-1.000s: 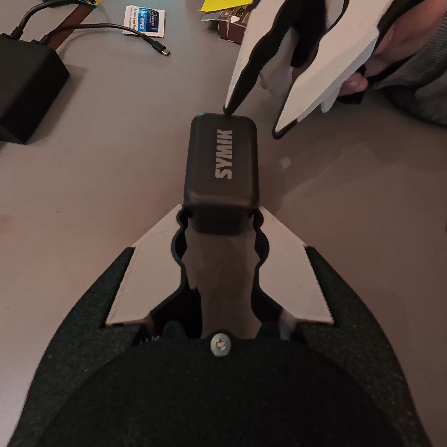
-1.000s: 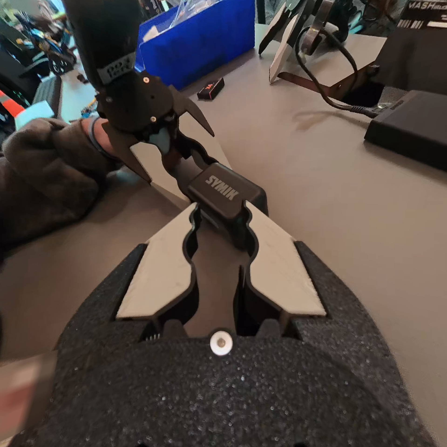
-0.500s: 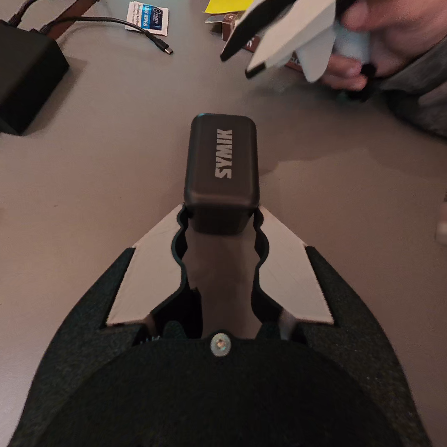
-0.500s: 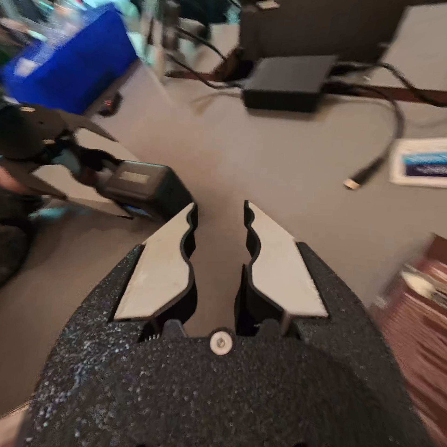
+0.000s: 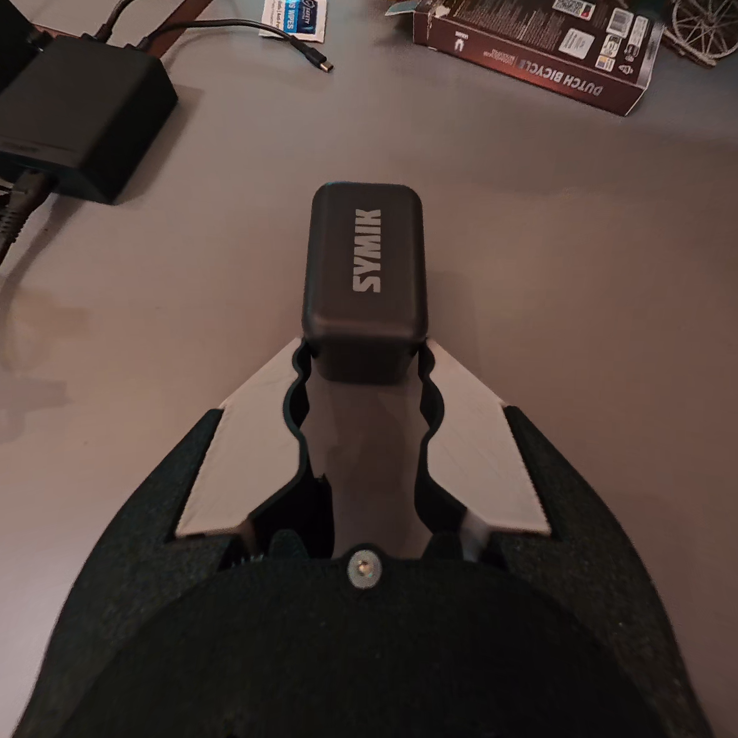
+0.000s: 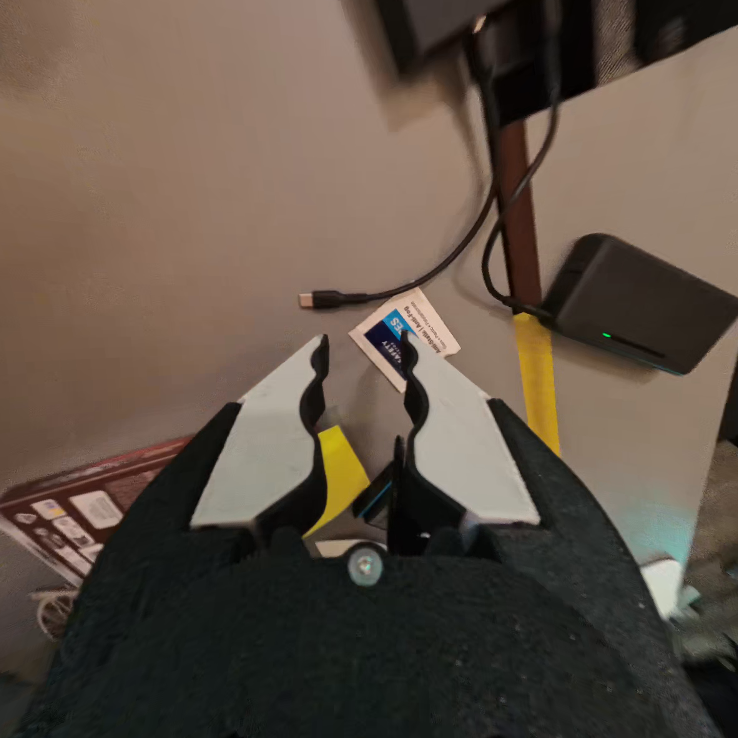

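Note:
My left gripper [image 5: 364, 347] is shut on the near end of a black rounded case [image 5: 363, 275] with pale lettering on top. It holds the case just above the grey table [image 5: 519, 279], pointing away from me. My right gripper [image 6: 364, 336] is open and empty and hovers over the table. Its right fingertip overlaps a white and blue sachet [image 6: 423, 323], and a black cable plug [image 6: 315, 299] lies just beyond the tips. The case does not show in the right wrist view.
A black device [image 5: 80, 123] with cables sits at the far left, and a brown carton [image 5: 531, 52] and a wire model [image 5: 703, 28] at the far right. The right wrist view shows a black box with a green light [image 6: 639, 303], a yellow strap [image 6: 535, 379] and the carton [image 6: 80, 515]. The gap from one gripper's tips to the other's is roughly 25 cm.
My right gripper was at the far end of the case, then drew back and swung away to the sachet and cable, out of the left wrist view. My left gripper still holds the case.

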Demonstrator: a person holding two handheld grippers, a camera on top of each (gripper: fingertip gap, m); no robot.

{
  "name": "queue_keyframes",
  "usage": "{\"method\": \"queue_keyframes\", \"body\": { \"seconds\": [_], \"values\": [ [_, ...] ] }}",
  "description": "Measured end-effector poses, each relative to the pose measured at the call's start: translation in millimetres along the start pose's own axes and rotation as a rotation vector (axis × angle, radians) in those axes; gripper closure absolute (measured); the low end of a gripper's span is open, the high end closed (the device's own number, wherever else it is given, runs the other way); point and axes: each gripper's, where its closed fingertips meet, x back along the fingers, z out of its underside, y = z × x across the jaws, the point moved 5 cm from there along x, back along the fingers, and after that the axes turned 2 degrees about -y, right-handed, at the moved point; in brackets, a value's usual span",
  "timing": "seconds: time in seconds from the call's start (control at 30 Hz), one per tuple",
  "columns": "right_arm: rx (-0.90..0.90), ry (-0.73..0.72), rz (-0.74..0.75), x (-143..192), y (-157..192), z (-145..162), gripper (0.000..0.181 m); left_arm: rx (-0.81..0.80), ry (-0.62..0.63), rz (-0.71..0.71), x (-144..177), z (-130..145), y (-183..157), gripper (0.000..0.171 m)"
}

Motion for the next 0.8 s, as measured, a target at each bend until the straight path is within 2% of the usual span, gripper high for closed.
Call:
{"method": "queue_keyframes", "body": {
  "seconds": [0.07, 0.1, 0.2, 0.27, 0.3, 0.37, 0.47, 0.53, 0.57, 0.6, 0.63, 0.67, 0.73, 0.8],
  "values": [
    [0.103, 0.158, -0.024, -14.4, 6.3, -4.4, 0.146, -0.006, 0.038, -0.022, 2.4, 7.3, 2.6, 0.120],
    [0.214, 0.207, -0.046, -15.1, 15.9, -6.9, 0.146, -0.007, 0.071, -0.033, 3.7, 13.6, 5.0, 0.123],
    [0.551, 0.309, 0.030, -17.7, 26.5, -9.1, 0.154, 0.013, 0.086, -0.022, 10.2, 20.4, 7.7, 0.132],
    [0.675, 0.373, 0.055, -24.7, 26.1, -5.1, 0.154, 0.046, 0.094, -0.010, 12.7, 19.9, 7.8, 0.121],
    [0.709, 0.383, 0.052, -27.9, 25.5, -3.7, 0.154, 0.069, 0.086, -0.003, 13.7, 17.6, 7.4, 0.108],
    [0.704, 0.361, 0.044, -30.4, 22.8, -7.6, 0.155, 0.090, 0.040, 0.018, 15.5, 8.6, 4.7, 0.096],
    [0.549, 0.191, -0.027, -22.8, 30.3, -33.1, 0.156, 0.055, -0.003, 0.044, 11.2, -10.8, 0.3, 0.079],
    [0.429, 0.007, -0.103, -13.3, 43.6, -54.6, 0.157, 0.038, 0.038, 0.067, 1.9, -24.0, 1.2, 0.075],
    [0.374, -0.080, -0.149, -8.5, 52.0, -62.4, 0.158, 0.020, 0.099, 0.066, -4.2, -26.8, 3.9, 0.076],
    [0.331, -0.159, -0.181, -4.6, 59.5, -67.9, 0.158, -0.006, 0.172, 0.064, -10.3, -28.1, 6.6, 0.079],
    [0.303, -0.231, -0.199, -1.4, 65.9, -70.7, 0.158, -0.037, 0.231, 0.066, -15.4, -29.7, 7.9, 0.092],
    [0.282, -0.293, -0.212, 1.5, 71.2, -70.6, 0.158, -0.068, 0.282, 0.078, -18.9, -30.5, 7.1, 0.113],
    [0.213, -0.407, -0.262, 9.4, 76.5, -66.6, 0.158, -0.105, 0.362, 0.086, -19.9, -30.5, 5.7, 0.114],
    [0.101, -0.553, -0.402, 29.8, 75.8, -62.9, 0.161, -0.180, 0.371, 0.035, -15.2, -30.7, 8.6, 0.116]
  ]
}}
